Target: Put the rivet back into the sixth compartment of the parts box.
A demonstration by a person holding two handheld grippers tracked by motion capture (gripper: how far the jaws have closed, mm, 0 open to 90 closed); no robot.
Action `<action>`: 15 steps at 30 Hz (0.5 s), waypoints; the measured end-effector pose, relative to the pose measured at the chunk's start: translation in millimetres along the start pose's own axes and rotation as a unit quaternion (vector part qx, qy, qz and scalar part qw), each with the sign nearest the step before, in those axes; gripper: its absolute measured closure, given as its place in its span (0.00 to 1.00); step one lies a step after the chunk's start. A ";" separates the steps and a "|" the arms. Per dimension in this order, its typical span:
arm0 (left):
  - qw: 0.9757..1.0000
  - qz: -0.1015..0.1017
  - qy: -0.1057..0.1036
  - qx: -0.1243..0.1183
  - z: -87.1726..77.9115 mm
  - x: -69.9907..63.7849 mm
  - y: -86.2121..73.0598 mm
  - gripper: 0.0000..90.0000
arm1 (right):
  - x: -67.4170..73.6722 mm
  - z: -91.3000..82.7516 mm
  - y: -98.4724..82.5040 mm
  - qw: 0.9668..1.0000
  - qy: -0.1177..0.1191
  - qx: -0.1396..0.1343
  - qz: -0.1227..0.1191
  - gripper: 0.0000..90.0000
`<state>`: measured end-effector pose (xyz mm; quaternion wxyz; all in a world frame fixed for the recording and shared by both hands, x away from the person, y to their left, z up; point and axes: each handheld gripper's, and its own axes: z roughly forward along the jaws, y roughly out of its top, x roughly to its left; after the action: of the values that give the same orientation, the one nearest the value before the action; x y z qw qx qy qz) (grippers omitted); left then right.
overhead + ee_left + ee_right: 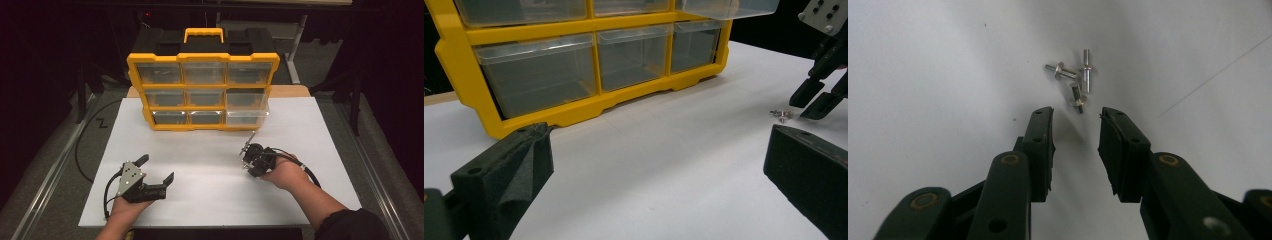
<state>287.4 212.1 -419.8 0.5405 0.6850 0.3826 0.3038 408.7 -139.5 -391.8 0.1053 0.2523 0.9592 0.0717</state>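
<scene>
Three small metal rivets (1074, 80) lie in a loose cluster on the white sheet that covers the bench (210, 165), touching or overlapping one another, each with a thin pin and a flanged head. In the right gripper view they sit just beyond the tips of the right claw (1075, 117), whose two black jaws stand a narrow gap apart with bare white sheet between them; the pads press on nothing, and the nearest rivet lies just ahead of the gap. In the left gripper view the same rivets (781, 114) show as a tiny bright heap on the sheet, directly under the tips of the right claw (811, 102), which points down at them.

In the high view the right claw (246, 152) is held by the person's right hand (282, 172), near the front right corner of a yellow drawer organizer (202, 92). The organizer stands upright at the far side of the bench, with three rows of clear plastic drawers; the lower right drawer (246, 116) is pulled partly out.

The left claw (157, 169) rests low over the near left part of the sheet, well apart from the rivets, its jaws spread wide with nothing between them. A black cable (300, 167) trails from the right gripper.
</scene>
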 end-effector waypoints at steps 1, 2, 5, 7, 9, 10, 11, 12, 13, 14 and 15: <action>1.000 0.000 0.000 0.000 0.0 0.0 0.0 0.00 | 0.3 0.5 0.8 1.000 -0.001 -0.001 0.000 0.79; 1.000 0.000 0.000 0.000 -0.1 0.0 0.0 0.00 | -0.1 0.9 1.6 1.000 0.000 -0.001 -0.003 0.79; 1.000 0.000 -0.001 -0.001 -0.2 0.1 0.1 0.00 | 0.1 1.9 3.5 1.000 0.001 -0.002 -0.001 0.81; 1.000 0.000 -0.001 0.000 -0.3 0.2 0.1 0.00 | 0.1 2.9 4.6 1.000 0.000 0.000 -0.001 0.82; 1.000 -0.001 -0.001 -0.001 -0.4 0.1 0.2 0.00 | 0.1 4.1 5.6 1.000 0.000 -0.001 -0.001 0.83; 1.000 0.000 -0.001 -0.001 -0.6 0.1 0.2 0.00 | 0.0 4.8 6.1 1.000 0.000 -0.002 -0.002 0.83; 1.000 -0.001 -0.001 -0.001 -0.7 0.1 0.3 0.00 | 0.1 4.8 6.7 1.000 -0.001 0.000 -0.001 0.84; 1.000 -0.001 -0.001 -0.002 -0.8 0.2 0.3 0.00 | 0.1 5.2 7.2 1.000 0.000 0.000 0.002 0.84; 1.000 -0.001 -0.001 -0.002 -0.8 0.2 0.3 0.00 | -0.3 5.7 7.7 1.000 0.000 -0.001 0.001 0.85; 1.000 -0.001 -0.002 -0.002 -0.8 0.2 0.3 0.00 | -0.3 6.0 8.1 1.000 0.001 -0.003 0.001 0.85; 1.000 -0.001 -0.002 -0.002 -0.8 0.2 0.3 0.00 | -0.6 6.2 8.6 1.000 0.002 -0.004 0.000 0.85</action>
<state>286.9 212.6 -419.4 0.5429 0.6844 0.3814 0.3023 414.8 -131.8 -396.0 0.1039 0.2521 0.9591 0.0760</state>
